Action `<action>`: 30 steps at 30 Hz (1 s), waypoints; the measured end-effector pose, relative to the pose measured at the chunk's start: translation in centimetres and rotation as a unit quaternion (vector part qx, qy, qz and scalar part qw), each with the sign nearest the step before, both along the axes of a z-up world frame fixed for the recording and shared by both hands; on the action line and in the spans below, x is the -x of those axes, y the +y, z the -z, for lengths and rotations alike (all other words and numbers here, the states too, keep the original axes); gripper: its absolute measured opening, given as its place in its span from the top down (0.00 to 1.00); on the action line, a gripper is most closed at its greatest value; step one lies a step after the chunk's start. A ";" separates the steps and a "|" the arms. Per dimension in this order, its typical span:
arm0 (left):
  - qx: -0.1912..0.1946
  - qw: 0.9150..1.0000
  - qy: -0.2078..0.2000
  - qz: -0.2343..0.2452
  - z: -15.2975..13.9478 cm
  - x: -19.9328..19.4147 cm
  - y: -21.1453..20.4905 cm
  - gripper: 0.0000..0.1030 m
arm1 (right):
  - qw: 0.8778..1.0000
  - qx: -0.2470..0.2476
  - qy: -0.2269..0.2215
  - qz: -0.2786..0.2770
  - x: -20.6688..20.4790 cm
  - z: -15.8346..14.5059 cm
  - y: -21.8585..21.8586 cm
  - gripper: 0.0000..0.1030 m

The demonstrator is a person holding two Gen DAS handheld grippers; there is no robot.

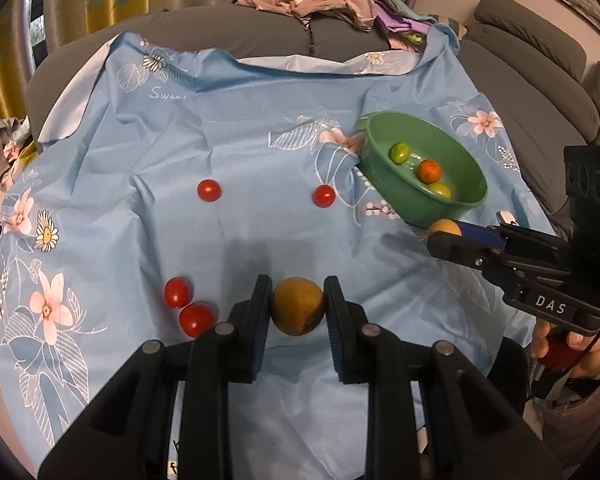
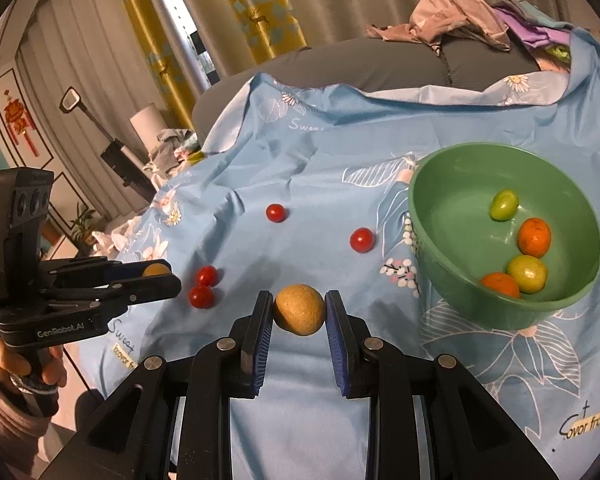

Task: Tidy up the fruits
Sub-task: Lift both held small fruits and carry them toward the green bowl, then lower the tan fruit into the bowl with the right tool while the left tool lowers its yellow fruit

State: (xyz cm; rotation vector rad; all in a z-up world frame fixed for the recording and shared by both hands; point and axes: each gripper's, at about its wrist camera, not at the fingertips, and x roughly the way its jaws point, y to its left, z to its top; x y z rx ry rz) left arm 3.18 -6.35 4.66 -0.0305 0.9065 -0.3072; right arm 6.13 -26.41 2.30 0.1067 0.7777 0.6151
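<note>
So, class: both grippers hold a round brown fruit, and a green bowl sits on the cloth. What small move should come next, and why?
Probably carry the right gripper over the green bowl and let go of its brown fruit. The bowl sits just to its right and already holds four fruits, while the left gripper is farther from it and can follow.

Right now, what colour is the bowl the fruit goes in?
Green: the bowl shows best in the right wrist view, with green and orange fruit inside.
</note>
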 end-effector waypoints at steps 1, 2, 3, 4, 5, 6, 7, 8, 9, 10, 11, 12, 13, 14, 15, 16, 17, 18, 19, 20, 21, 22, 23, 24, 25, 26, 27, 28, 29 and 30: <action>-0.002 1.000 -0.001 0.003 -0.1 0.0 -0.3 0.75 | 1.000 -0.002 -0.001 0.001 0.1 -0.1 -0.2 0.73; -0.003 1.000 -0.001 0.006 -0.2 0.0 -0.4 0.75 | 1.000 -0.004 -0.002 0.002 0.2 -0.1 -0.3 0.73; -0.005 1.000 -0.003 0.008 -0.3 0.0 -0.6 0.75 | 1.000 -0.005 -0.003 0.003 0.3 -0.2 -0.4 0.73; -0.006 1.000 -0.004 0.010 -0.4 -0.1 -0.8 0.75 | 1.000 -0.007 -0.004 0.004 0.3 -0.2 -0.6 0.73; -0.009 1.000 -0.005 0.012 -0.5 -0.1 -1.0 0.75 | 1.000 -0.008 -0.005 0.005 0.4 -0.3 -0.7 0.73; -0.009 1.000 -0.005 0.013 -0.5 -0.2 -1.2 0.75 | 1.000 -0.009 -0.006 0.006 0.4 -0.3 -0.8 0.73; -0.010 1.000 -0.005 0.014 -0.6 -0.2 -1.4 0.75 | 1.000 -0.011 -0.006 0.007 0.4 -0.3 -1.0 0.73; -0.010 1.000 -0.006 0.017 -0.8 -0.3 -1.6 0.75 | 1.000 -0.013 -0.007 0.008 0.4 -0.3 -1.1 0.73; -0.010 1.000 -0.006 0.019 -0.8 -0.4 -1.7 0.75 | 1.000 -0.015 -0.007 0.009 0.3 -0.3 -1.2 0.72; -0.010 1.000 -0.006 0.021 -1.0 -0.6 -1.9 0.75 | 1.000 -0.016 -0.008 0.011 0.3 -0.3 -1.4 0.72; -0.011 1.000 -0.007 0.023 -1.1 -0.6 -2.1 0.75 | 1.000 -0.018 -0.009 0.013 0.3 -0.4 -1.6 0.73; -0.011 1.000 -0.008 0.024 -1.2 -0.7 -2.3 0.75 | 1.000 -0.019 -0.010 0.014 0.4 -0.4 -1.9 0.72; -0.013 1.000 -0.009 0.026 -1.3 -0.8 -2.5 0.75 | 1.000 -0.022 -0.011 0.016 0.4 -0.4 -2.1 0.73; -0.014 0.999 -0.010 0.029 -1.4 -0.9 -2.7 0.75 | 0.999 -0.024 -0.012 0.019 0.4 -0.5 -2.4 0.73; -0.014 0.999 -0.011 0.031 -1.5 -1.0 -2.9 0.75 | 0.999 -0.026 -0.013 0.021 0.4 -0.5 -2.6 0.73; -0.015 0.999 -0.011 0.033 -1.6 -1.1 -3.1 0.75 | 0.999 -0.027 -0.015 0.024 0.4 -0.5 -2.9 0.73; -0.016 0.999 -0.012 0.036 -1.7 -1.2 -3.5 0.75 | 0.999 -0.029 -0.016 0.026 0.4 -0.6 -3.1 0.73; -0.017 0.999 -0.013 0.038 -1.8 -1.3 -3.7 0.75 | 0.999 -0.030 -0.016 0.029 0.3 -0.6 -3.4 0.73; -0.018 0.999 -0.015 0.041 -1.9 -1.4 -4.0 0.75 | 0.999 -0.032 -0.017 0.031 0.3 -0.7 -3.6 0.73; -0.018 0.999 -0.015 0.043 -2.0 -1.5 -4.3 0.75 | 0.999 -0.033 -0.019 0.034 0.3 -0.8 -3.9 0.73; -0.018 0.999 -0.016 0.045 -2.1 -1.6 -4.5 0.75 | 0.999 -0.034 -0.020 0.036 0.2 -0.8 -4.0 0.72; -0.018 0.999 -0.018 0.048 -2.2 -1.7 -4.8 0.75 | 0.998 -0.035 -0.021 0.039 0.1 -0.8 -4.3 0.73; -0.018 0.998 -0.019 0.051 -2.3 -1.8 -5.2 0.75 | 0.998 -0.036 -0.022 0.042 0.1 -0.9 -4.5 0.73; -0.018 0.998 -0.020 0.054 -2.4 -1.9 -5.5 0.75 | 0.998 -0.038 -0.022 0.043 0.0 -0.9 -4.8 0.73; -0.018 0.998 -0.020 0.057 -2.5 -2.0 -5.7 0.75 | 0.998 -0.039 -0.023 0.046 -0.1 -0.9 -5.0 0.73; -0.018 0.998 -0.021 0.061 -2.6 -2.1 -6.0 0.75 | 0.998 -0.041 -0.023 0.048 -0.2 -1.0 -5.2 0.72; -0.019 0.998 -0.022 0.064 -2.6 -2.2 -6.3 0.75 | 0.998 -0.041 -0.024 0.050 -0.2 -1.0 -5.4 0.73; -0.019 0.997 -0.022 0.067 -2.7 -2.3 -6.6 0.75 | 0.997 -0.042 -0.024 0.052 -0.2 -1.0 -5.6 0.73; -0.018 0.997 -0.022 0.071 -2.7 -2.5 -6.9 0.75 | 0.997 -0.043 -0.024 0.054 -0.3 -1.0 -5.8 0.73; -0.018 0.997 -0.022 0.075 -2.7 -2.6 -7.2 0.75 | 0.997 -0.044 -0.024 0.056 -0.3 -1.0 -6.0 0.73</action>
